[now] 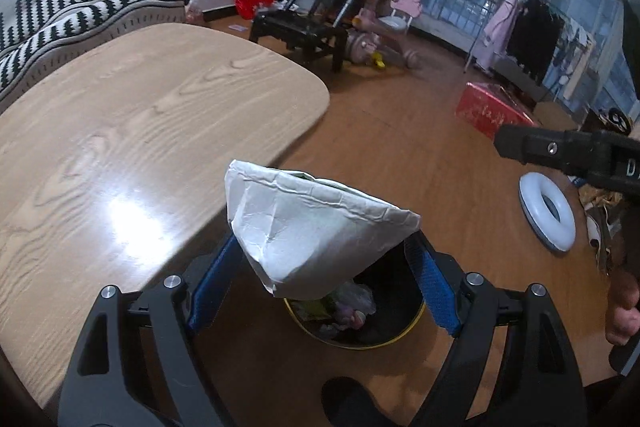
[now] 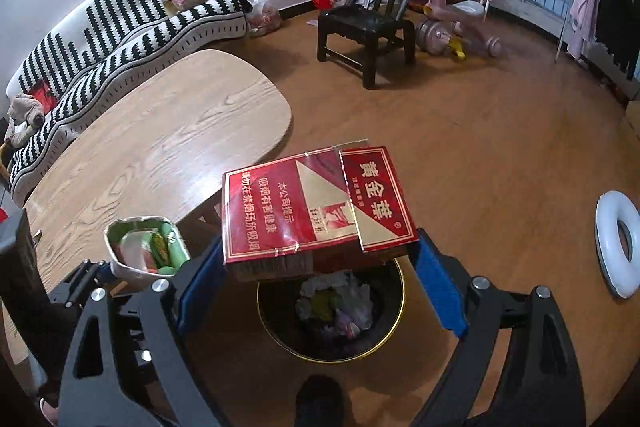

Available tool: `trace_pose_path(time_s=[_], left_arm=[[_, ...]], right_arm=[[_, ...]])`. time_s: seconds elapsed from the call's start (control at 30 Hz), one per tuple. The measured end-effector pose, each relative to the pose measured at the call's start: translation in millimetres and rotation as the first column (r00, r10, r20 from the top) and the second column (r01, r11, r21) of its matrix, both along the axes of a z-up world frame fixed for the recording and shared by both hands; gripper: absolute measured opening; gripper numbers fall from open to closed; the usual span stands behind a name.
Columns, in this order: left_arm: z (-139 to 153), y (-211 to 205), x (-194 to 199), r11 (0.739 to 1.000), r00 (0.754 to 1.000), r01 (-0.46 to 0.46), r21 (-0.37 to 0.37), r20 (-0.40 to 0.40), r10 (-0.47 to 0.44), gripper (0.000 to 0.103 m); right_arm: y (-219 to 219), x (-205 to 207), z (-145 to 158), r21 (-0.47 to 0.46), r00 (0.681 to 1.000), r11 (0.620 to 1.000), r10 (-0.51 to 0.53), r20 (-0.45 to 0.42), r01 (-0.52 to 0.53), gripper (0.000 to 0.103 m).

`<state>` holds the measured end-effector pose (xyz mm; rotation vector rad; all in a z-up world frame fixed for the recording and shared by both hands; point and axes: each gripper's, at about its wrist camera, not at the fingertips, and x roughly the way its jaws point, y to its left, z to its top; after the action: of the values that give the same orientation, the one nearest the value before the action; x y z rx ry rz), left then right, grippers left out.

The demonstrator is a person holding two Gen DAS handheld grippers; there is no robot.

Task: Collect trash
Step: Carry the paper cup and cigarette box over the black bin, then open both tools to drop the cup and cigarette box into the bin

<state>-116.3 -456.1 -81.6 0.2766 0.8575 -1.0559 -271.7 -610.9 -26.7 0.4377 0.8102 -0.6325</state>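
Nearest, the left tongs (image 1: pixel 320 267) are clamped on a crumpled white paper cup (image 1: pixel 316 227) held above the black, gold-rimmed bin (image 1: pixel 416 319). The right tongs (image 2: pixel 320 267) grip a red cigarette carton (image 2: pixel 312 211) over the same bin (image 2: pixel 396 311), which already contains wrappers. Beyond lies the wooden surface (image 1: pixel 120 131). Judged next step: release. Centre each item over the opening before parting the fingers, one at a time, so neither catches the rim.

crumpled white paper cup (image 1: pixel 316 227) and red cigarette carton (image 2: pixel 316 211), both above the black trash bin (image 2: pixel 384 339)
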Motion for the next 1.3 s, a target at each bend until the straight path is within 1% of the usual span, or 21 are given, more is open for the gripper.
trace_pose_path(time_s=[0.6,0.9,1.0,1.13,1.3], left_arm=[[-17,-27,-5,0.999,0.999,0.035,0.027,-0.020,-0.034,0.081],[-27,-39,-9,0.997,0.998,0.056,0.046,-0.024,-0.055,0.081],[-30,-42,-11,0.997,0.997,0.066,0.049,-0.029,-0.065,0.084],[-33,-43,-12,0.996,0.997,0.074,0.051,-0.021,-0.073,0.090],[-35,-46,-12,0.996,0.997,0.074,0.052,-0.022,-0.073,0.092]], right_arm=[[-9,2,-6,0.032,1.000,0.999,-0.020,-0.006,0.020,0.087],[-13,4,-14,0.042,0.999,0.999,-0.019,-0.026,0.020,0.087],[-17,5,-17,0.053,0.999,0.998,-0.028,-0.038,0.030,0.087],[-21,4,-21,0.066,0.998,0.997,-0.040,-0.045,0.042,0.088],[-21,4,-23,0.067,0.998,0.997,-0.041,-0.049,0.044,0.089]])
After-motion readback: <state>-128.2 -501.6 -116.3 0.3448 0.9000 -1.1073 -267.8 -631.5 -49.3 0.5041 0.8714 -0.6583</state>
